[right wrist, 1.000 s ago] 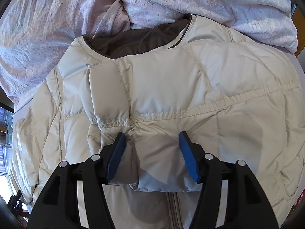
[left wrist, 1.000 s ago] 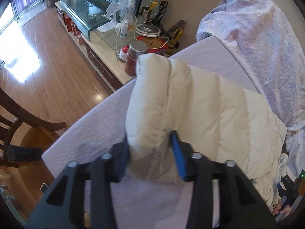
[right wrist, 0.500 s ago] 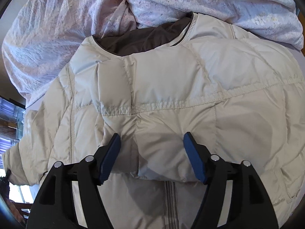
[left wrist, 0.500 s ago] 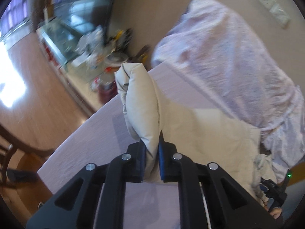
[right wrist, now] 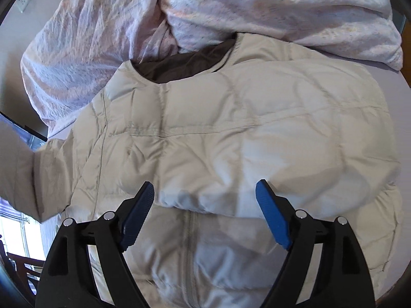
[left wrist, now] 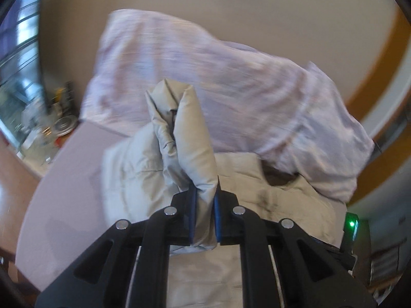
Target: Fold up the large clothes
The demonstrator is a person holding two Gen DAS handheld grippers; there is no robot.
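A cream quilted puffer jacket (right wrist: 244,133) with a dark lining at the collar lies spread on the lilac bed sheet. My left gripper (left wrist: 204,200) is shut on the jacket's sleeve (left wrist: 190,138) and holds it lifted above the jacket body (left wrist: 282,205). The raised sleeve also shows at the left edge of the right wrist view (right wrist: 23,169). My right gripper (right wrist: 205,195) is open and empty, just above a folded edge across the jacket's front, near the zipper (right wrist: 188,243).
A crumpled pink-lilac duvet (right wrist: 231,7) is heaped behind the jacket against the wall; it also shows in the left wrist view (left wrist: 231,84). A cluttered side cabinet (left wrist: 46,128) stands past the bed's left edge. A chair (right wrist: 18,267) is at lower left.
My left gripper closed on the sleeve, then lifted it and swung it right toward the jacket body. My right gripper drew back a little and stayed open.
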